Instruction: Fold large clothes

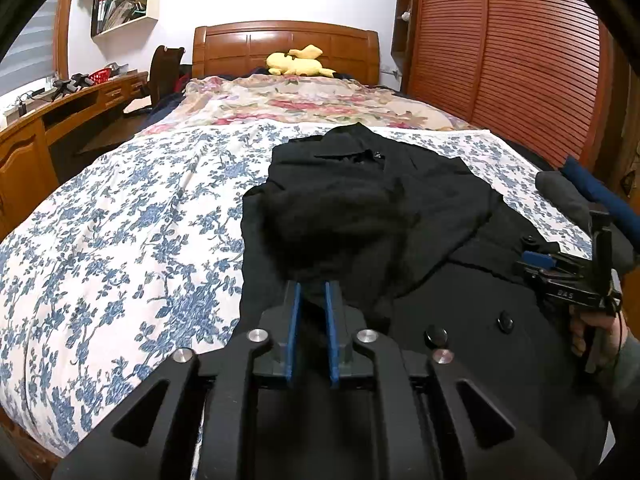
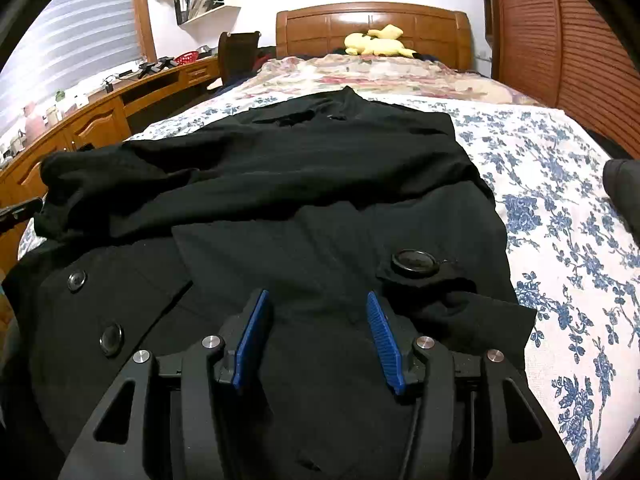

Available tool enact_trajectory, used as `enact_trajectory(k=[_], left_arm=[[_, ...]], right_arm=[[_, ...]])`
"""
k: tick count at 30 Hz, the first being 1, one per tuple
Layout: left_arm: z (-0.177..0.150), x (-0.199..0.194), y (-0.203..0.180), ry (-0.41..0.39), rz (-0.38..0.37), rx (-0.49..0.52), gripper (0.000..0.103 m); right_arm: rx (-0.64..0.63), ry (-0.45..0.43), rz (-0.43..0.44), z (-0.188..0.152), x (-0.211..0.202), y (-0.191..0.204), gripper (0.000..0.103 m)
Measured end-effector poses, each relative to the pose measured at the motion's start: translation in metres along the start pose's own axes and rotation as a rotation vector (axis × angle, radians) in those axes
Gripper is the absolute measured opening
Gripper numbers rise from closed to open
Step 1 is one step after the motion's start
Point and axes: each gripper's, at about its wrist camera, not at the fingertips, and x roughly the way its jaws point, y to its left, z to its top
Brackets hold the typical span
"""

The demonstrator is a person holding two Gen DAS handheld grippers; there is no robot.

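A large black coat (image 1: pixel 440 208) (image 2: pixel 320 220) with big buttons (image 2: pixel 414 259) lies spread on the bed, collar toward the headboard. One sleeve (image 1: pixel 336 216) (image 2: pixel 120 184) is folded across its chest in a bunched heap. My left gripper (image 1: pixel 312 290) is at the near end of that sleeve. Its blue pads stand a narrow gap apart, with sleeve cloth at the tips but not visibly pinched. My right gripper (image 2: pixel 316 300) hovers open over the coat's lower front, with nothing between its pads. In the left wrist view the right gripper (image 1: pixel 534 252) shows at the coat's right edge, held by a hand (image 1: pixel 592 332).
The bed has a blue floral duvet (image 1: pixel 120 240) and a pink floral quilt (image 1: pixel 300 104) beyond it. A yellow plush toy (image 1: pixel 298 62) rests by the wooden headboard (image 1: pixel 280 40). A wooden desk (image 1: pixel 60 112) runs along the left, louvred wardrobe doors (image 1: pixel 520 60) along the right. A dark bundle (image 1: pixel 568 196) sits at the bed's right edge.
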Motion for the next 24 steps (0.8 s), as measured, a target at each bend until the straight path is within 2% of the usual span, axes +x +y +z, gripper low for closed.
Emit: enact_trajectory(k=[2, 3, 8, 16, 17, 18, 19, 20, 21, 22, 24], left_arm=[[-0.002, -0.007, 0.001, -0.017, -0.014, -0.007, 0.048], [-0.003, -0.009, 0.002, -0.022, -0.024, -0.012, 0.051], [-0.011, -0.014, 0.004, -0.022, -0.019, -0.031, 0.052], [-0.009, 0.003, 0.004, -0.01, -0.035, -0.026, 0.052], [-0.008, 0.005, 0.004, -0.009, -0.032, -0.022, 0.048], [-0.007, 0.008, 0.003, -0.002, -0.03, -0.015, 0.039], [-0.007, 0.012, 0.003, 0.008, -0.032, -0.011, 0.037], [-0.007, 0.014, 0.003, 0.012, -0.035, -0.009, 0.029], [-0.007, 0.017, 0.002, 0.024, -0.036, -0.005, 0.013], [-0.008, 0.02, 0.001, 0.035, -0.026, 0.001, 0.007], [-0.009, 0.017, -0.002, 0.035, -0.036, 0.001, 0.003]], right_arm=[[0.009, -0.007, 0.011, -0.003, -0.001, -0.002, 0.053], [0.012, -0.012, 0.015, -0.005, -0.002, -0.003, 0.053], [0.003, -0.033, 0.001, -0.013, -0.006, 0.001, 0.053], [0.001, -0.045, -0.007, -0.016, -0.009, 0.004, 0.053], [0.002, -0.045, -0.006, -0.016, -0.009, 0.004, 0.053], [0.002, -0.045, -0.006, -0.016, -0.009, 0.004, 0.053], [0.003, -0.045, -0.005, -0.016, -0.009, 0.004, 0.053], [0.003, -0.046, -0.005, -0.016, -0.009, 0.004, 0.053], [0.003, -0.047, -0.005, -0.016, -0.009, 0.004, 0.053], [0.003, -0.047, -0.005, -0.015, -0.009, 0.004, 0.053], [0.005, -0.047, -0.004, -0.015, -0.008, 0.004, 0.053]])
